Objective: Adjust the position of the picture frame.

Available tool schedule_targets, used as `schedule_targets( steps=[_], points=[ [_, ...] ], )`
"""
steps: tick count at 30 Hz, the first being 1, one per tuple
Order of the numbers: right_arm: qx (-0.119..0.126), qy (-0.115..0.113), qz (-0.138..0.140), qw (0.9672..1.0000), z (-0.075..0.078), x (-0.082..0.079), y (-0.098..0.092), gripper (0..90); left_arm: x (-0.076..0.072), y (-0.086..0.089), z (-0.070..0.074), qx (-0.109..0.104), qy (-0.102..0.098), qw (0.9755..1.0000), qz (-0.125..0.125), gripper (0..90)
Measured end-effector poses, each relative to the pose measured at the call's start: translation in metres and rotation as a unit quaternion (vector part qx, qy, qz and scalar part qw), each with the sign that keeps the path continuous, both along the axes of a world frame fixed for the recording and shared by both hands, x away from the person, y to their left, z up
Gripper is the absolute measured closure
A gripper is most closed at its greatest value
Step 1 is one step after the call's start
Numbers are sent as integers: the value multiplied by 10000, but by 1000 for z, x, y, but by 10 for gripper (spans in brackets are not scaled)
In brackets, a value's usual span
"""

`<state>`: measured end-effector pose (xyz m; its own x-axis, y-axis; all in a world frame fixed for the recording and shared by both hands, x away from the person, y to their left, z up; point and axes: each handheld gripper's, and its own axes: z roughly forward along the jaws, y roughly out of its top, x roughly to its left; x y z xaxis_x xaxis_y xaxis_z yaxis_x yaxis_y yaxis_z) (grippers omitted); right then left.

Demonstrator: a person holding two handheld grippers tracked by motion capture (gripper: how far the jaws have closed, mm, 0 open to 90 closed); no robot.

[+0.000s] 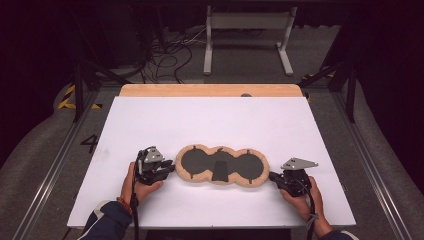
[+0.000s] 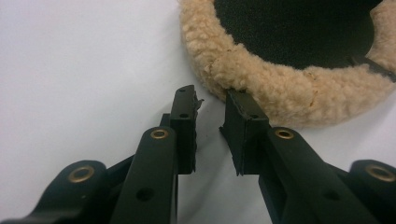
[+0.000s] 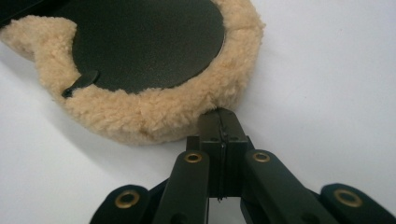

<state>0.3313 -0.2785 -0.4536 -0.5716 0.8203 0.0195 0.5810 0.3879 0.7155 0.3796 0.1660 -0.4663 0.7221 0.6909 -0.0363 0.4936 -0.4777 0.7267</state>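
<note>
A tan fleece-rimmed piece (image 1: 222, 165) with three joined round lobes and black faces lies flat on the white tabletop (image 1: 210, 120). My left gripper (image 1: 167, 167) sits at its left end. In the left gripper view the left gripper (image 2: 211, 95) shows a narrow gap between its jaws with nothing in it, and one fingertip (image 2: 238, 100) touches the fleece rim (image 2: 261, 74). My right gripper (image 1: 272, 176) is at the right end. In the right gripper view the right gripper (image 3: 219, 114) has its jaws pressed together, tips against the fleece rim (image 3: 140, 114).
A strip of bare wood (image 1: 210, 90) runs along the table's far edge. Beyond it on the floor stand a grey metal frame (image 1: 247, 30) and a tangle of cables (image 1: 170, 50). White surface stretches wide behind the fleece piece.
</note>
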Motion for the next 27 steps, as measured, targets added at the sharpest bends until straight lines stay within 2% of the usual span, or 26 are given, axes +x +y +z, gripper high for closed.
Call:
schedule_targets(
  steps=[6,9,15,21,27],
  points=[
    [36,7,-59,10000,0,10,5,900,6,3,0,2,21,9999,144,746],
    [-70,-71,-32,9999,0,16,10,900,8,5,0,-23,25,9997,224,750],
    [7,-72,-11,10000,-1,18,9,900,9,5,1,50,-14,9998,199,763],
    [-38,-89,-26,10000,-1,22,12,900,10,7,0,11,-8,9997,251,764],
    [22,-70,32,10000,-1,23,11,900,10,7,0,57,-44,9998,176,760]
  ],
)
